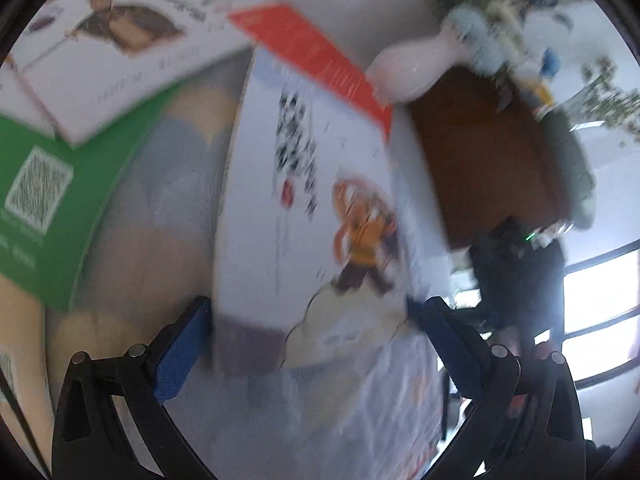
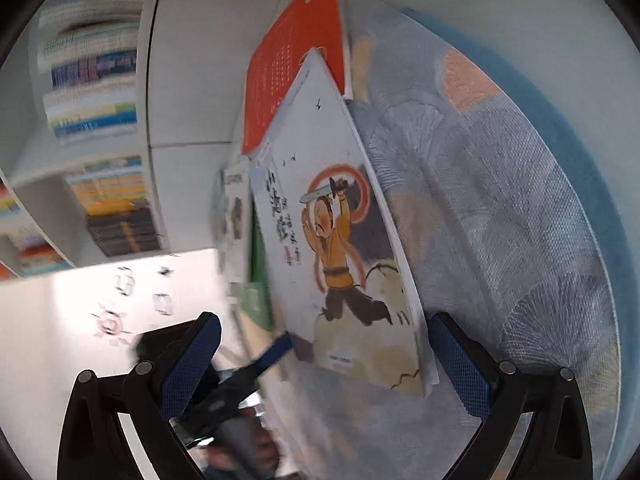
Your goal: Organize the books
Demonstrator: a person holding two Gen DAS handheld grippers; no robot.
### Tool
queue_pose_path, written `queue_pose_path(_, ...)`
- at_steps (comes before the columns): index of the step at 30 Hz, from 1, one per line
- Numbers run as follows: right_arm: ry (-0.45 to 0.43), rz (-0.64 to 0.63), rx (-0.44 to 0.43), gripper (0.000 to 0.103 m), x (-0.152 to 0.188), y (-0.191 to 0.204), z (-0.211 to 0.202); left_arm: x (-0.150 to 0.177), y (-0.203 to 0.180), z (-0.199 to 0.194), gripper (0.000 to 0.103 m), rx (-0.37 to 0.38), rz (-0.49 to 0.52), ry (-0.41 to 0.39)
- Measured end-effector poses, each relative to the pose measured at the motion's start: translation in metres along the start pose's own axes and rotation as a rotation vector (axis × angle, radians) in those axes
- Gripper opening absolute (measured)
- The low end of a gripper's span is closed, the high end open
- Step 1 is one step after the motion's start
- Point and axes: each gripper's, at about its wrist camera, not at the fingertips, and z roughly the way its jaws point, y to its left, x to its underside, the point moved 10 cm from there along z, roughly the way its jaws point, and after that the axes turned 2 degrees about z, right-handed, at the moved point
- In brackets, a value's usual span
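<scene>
We count four books here. The one nearest us is a white picture book [image 2: 340, 240] whose cover shows a figure in a yellow tunic raising a sword inside a red ring; bold black brush characters run down the cover beside him, but the blur keeps us from reading them. A small label sits near its lower edge, also unreadable. This book lies on a cloth [image 2: 500, 200] printed with grey-blue fan shapes and peach patches, its far corner overlapping an orange-red book [image 2: 292, 68] with fine rows of pale print we cannot make out.

In the left wrist view we see a green book [image 1: 52, 200] carrying a square QR code and some white lettering too smeared to read, and on top of it a white book [image 1: 132, 40] with a brown drawing and a line of blurred characters.

Our left gripper [image 1: 308, 328] stands spread, its blue pads either side of the picture book's near end; whether the pads touch the book we cannot tell. Our right gripper [image 2: 324, 344] is likewise parted, with the book's lower edge between its pads and a clear gap on each side. Shelves [image 2: 100, 120] full of books stand to the left in the right wrist view.
</scene>
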Motion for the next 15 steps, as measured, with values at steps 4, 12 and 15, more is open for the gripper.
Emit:
queue_pose_path(4, 0.044, -0.009, -0.004, 0.103, 0.005, 0.004, 0.006, -0.005, 0.002, 0.004, 0.103, 0.043, -0.043, 0.045)
queue_pose_path(12, 0.141, 0.053, -0.181, 0.103, 0.016, 0.022, 0.031, 0.007, -0.016, 0.005, 0.102, 0.289, -0.107, 0.186)
queue_pose_path(15, 0.123, 0.070, -0.262, 0.103, 0.014, 0.025, 0.026, 0.026, -0.034, 0.022, 0.102, 0.272, -0.065, 0.246)
